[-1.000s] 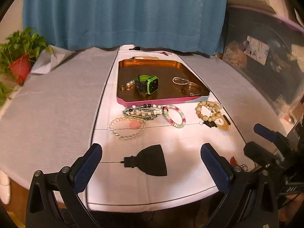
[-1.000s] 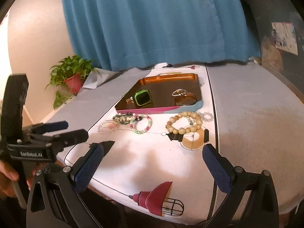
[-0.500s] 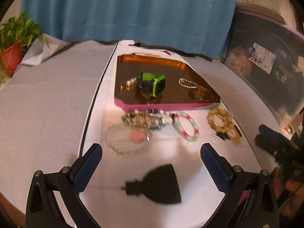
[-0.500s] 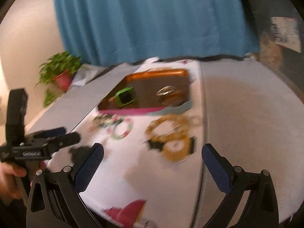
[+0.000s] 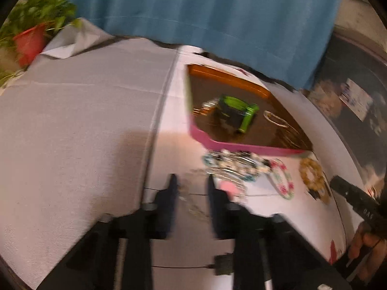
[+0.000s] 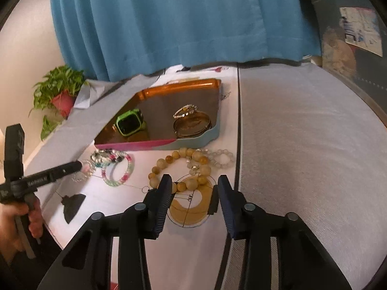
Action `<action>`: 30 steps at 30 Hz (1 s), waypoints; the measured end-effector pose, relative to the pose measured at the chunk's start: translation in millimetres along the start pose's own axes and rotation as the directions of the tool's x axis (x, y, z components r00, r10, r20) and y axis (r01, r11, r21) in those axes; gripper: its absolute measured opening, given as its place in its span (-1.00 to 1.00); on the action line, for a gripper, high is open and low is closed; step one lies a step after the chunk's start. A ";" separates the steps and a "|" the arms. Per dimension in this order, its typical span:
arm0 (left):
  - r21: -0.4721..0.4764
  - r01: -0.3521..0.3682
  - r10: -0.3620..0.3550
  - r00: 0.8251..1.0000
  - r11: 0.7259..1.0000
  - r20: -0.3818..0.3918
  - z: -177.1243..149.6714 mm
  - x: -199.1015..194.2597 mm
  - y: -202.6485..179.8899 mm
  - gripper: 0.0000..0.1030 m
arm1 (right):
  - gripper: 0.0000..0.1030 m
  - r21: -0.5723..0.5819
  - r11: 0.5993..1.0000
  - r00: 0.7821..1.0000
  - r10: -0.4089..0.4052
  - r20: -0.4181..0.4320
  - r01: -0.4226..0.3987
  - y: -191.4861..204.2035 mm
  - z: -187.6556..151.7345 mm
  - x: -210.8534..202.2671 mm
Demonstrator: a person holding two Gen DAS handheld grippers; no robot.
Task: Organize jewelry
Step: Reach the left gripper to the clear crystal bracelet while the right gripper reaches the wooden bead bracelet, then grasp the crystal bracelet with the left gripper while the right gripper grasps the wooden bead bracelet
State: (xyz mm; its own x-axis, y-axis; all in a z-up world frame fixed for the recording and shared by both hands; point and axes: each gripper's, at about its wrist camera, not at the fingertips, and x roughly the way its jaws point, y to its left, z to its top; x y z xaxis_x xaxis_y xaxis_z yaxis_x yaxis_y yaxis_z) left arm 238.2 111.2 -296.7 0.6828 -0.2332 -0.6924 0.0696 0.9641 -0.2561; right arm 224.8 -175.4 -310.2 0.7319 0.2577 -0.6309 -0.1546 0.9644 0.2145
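Left wrist view: my left gripper (image 5: 191, 188) has its fingers (image 5: 170, 193) partly closed, a narrow gap between them straddling the clear bead bracelet (image 5: 193, 207) on the counter (image 5: 72, 125); the blur keeps me from telling whether they touch it. Its pink charm (image 5: 228, 188) lies just beside the finger at 3 o'clock. At 1 o'clock sit a tangle of mixed bracelets (image 5: 232, 164), then the pink-and-green bead bracelet (image 5: 283, 181) and the amber bead bracelet (image 5: 312, 176). The tray (image 5: 241, 148) at 12 to 1 o'clock holds a green watch (image 5: 238, 113).

On the right wrist camera my right gripper (image 6: 194, 188) is half open, holding nothing, its fingers (image 6: 164, 193) flanking the near arc of the amber bead bracelet (image 6: 179, 166). A clear bead bracelet (image 6: 222, 158) lies touching it at 1 o'clock. The tray (image 6: 193, 141) at 12 o'clock carries the watch (image 6: 129, 122) and gold bangles (image 6: 192, 123).
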 end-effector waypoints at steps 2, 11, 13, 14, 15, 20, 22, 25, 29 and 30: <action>-0.042 -0.030 0.031 0.999 0.999 0.022 1.5 -4.2 10.6 -0.86 | -0.36 -0.029 0.999 1.000 -0.031 0.001 0.031 5.4 1.1 2.9; -0.010 0.016 -0.016 1.000 1.000 0.006 -3.4 -1.7 6.2 -0.38 | -0.36 -0.069 0.995 0.995 -0.073 -0.063 0.069 9.9 8.5 24.0; -0.020 0.024 -0.024 1.000 0.999 0.019 -3.8 -5.1 7.4 -0.39 | -0.36 -0.084 0.993 0.994 -0.085 -0.065 0.079 11.3 10.1 25.8; -0.020 0.038 -0.037 0.999 0.999 0.031 -4.2 -8.5 7.4 -0.43 | -0.36 -0.091 0.992 0.994 -0.088 -0.066 0.082 12.0 10.4 26.4; -0.017 0.053 -0.053 0.998 0.998 0.036 -4.1 -10.3 6.1 -0.43 | -0.36 -0.102 0.991 0.993 -0.091 -0.070 0.084 12.9 10.1 27.3; 0.123 0.000 0.004 1.000 0.992 -0.029 -15.1 -2.8 -17.4 -0.88 | -0.42 -0.121 0.991 0.994 -0.066 -0.083 0.055 14.9 5.1 22.4; 0.167 -0.045 0.048 0.999 0.985 -0.015 -18.2 -3.9 -23.6 -0.88 | -0.43 -0.113 0.993 0.994 -0.047 -0.096 0.036 13.2 0.4 16.1; 0.175 -0.038 0.044 0.999 0.984 -0.030 -24.1 -8.5 -25.9 -0.90 | -0.62 -0.138 0.990 0.992 -0.024 -0.125 0.007 15.5 -11.0 6.2; 0.193 0.047 -0.036 0.998 0.980 -0.060 -38.6 -27.8 -32.5 -0.90 | -0.75 -0.170 0.985 0.989 -0.008 -0.146 -0.017 21.3 -27.1 -12.4; 0.203 0.050 -0.038 0.997 0.978 -0.066 -41.5 -30.4 -33.4 -0.90 | -0.75 -0.181 0.983 0.989 0.000 -0.148 -0.027 23.1 -30.9 -16.3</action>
State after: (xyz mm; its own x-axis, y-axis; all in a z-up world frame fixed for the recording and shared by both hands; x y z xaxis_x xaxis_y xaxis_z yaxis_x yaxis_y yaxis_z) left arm 184.9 80.8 -295.1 0.6303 -0.2772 -0.7252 0.2504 0.9568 -0.1480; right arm 188.8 -155.5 -318.0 0.6260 0.2632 -0.7340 -0.2914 0.9521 0.0928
